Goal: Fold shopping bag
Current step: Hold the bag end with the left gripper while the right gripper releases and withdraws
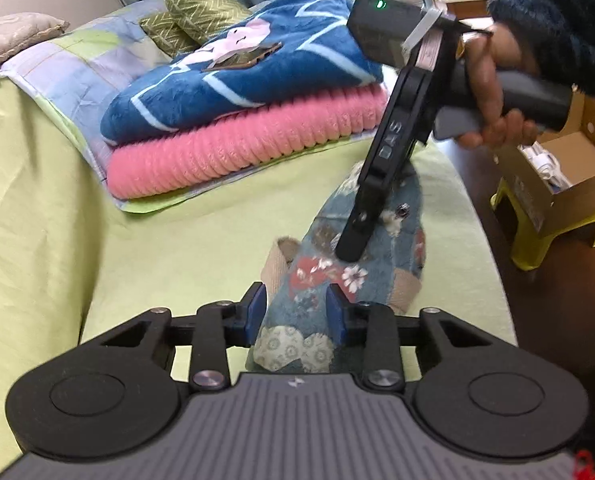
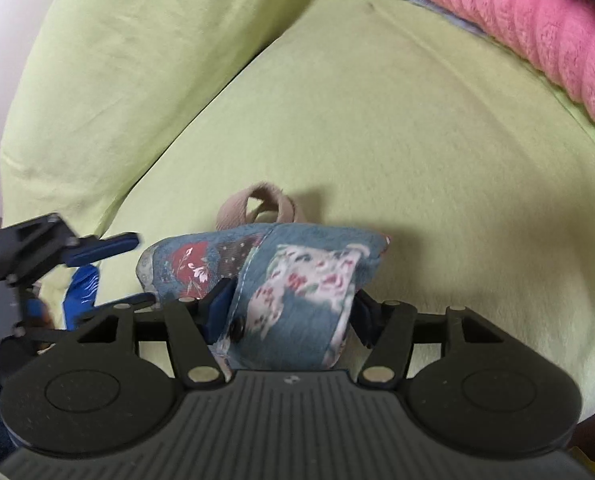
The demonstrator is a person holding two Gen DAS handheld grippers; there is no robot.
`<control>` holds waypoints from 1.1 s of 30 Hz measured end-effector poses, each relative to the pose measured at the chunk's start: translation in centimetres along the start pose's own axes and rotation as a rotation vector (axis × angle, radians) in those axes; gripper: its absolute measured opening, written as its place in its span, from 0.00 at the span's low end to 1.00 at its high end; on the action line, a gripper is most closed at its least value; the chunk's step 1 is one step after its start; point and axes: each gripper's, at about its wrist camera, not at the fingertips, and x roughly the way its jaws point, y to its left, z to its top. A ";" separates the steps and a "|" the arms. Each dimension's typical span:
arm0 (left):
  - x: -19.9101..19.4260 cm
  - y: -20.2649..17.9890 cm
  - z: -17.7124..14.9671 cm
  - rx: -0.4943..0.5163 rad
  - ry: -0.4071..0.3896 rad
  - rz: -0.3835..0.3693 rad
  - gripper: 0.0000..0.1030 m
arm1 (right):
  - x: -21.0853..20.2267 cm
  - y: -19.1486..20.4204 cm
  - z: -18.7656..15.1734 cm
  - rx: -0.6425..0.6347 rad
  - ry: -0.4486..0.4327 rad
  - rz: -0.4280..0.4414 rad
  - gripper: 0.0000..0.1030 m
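The shopping bag (image 1: 361, 256) is a blue patchwork cloth bag with floral patches and beige handles, bunched into a thick roll on the green bed sheet. My left gripper (image 1: 296, 312) has its blue pads on either side of the near end of the roll. My right gripper (image 1: 353, 254) comes down from above onto the middle of the bag. In the right wrist view the bag (image 2: 297, 276) fills the space between the right gripper's (image 2: 287, 308) jaws, which close on it. A beige handle loop (image 2: 257, 208) sticks out behind. The left gripper (image 2: 109, 272) shows at the left edge.
A folded blue blanket (image 1: 249, 64) lies on a pink blanket (image 1: 241, 148) at the back of the bed. Green pillows (image 1: 193, 16) sit behind them. A cardboard box (image 1: 565, 176) on a yellow stool (image 1: 545, 236) stands right of the bed. The bed edge runs along the right.
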 end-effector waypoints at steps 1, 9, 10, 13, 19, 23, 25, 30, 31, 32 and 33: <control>0.2 -0.1 0.0 0.009 0.013 0.000 0.33 | -0.1 0.0 0.0 0.004 -0.002 -0.009 0.56; 3.0 0.2 -0.5 -0.045 0.074 0.006 0.27 | 0.6 0.7 -0.2 0.033 -0.065 -0.105 0.59; 3.2 0.3 -0.6 -0.055 0.077 0.008 0.27 | 0.8 0.8 -0.3 0.038 -0.083 -0.121 0.60; 3.7 0.9 -0.8 -0.101 0.086 0.004 0.27 | 1.2 1.6 -0.9 0.056 -0.158 -0.186 0.65; 3.7 1.1 -0.6 -0.125 0.104 0.011 0.27 | 0.9 3.9 -2.2 0.016 -0.277 -0.313 0.65; 3.7 1.2 -0.6 -0.132 0.102 0.009 0.27 | -1.6 5.8 -3.7 -0.072 -0.407 -0.392 0.63; 3.7 1.3 -0.6 -0.135 0.098 0.008 0.27 | -3.0 6.6 -4.6 -0.112 -0.483 -0.426 0.61; 3.8 1.5 -0.8 -0.145 0.087 0.002 0.27 | -3.8 9.3 -6.8 -0.321 -0.587 -0.479 0.28; 3.8 1.5 -0.9 -0.146 0.085 0.000 0.27 | -3.2 9.7 -7.0 -0.368 -0.573 -0.483 0.24; 3.8 1.6 -0.9 -0.147 0.083 -0.001 0.27 | -2.4 10.0 -7.1 -0.406 -0.558 -0.493 0.21; 3.8 1.6 -0.9 -0.148 0.081 -0.002 0.27 | -1.7 10.2 -7.3 -0.440 -0.545 -0.506 0.21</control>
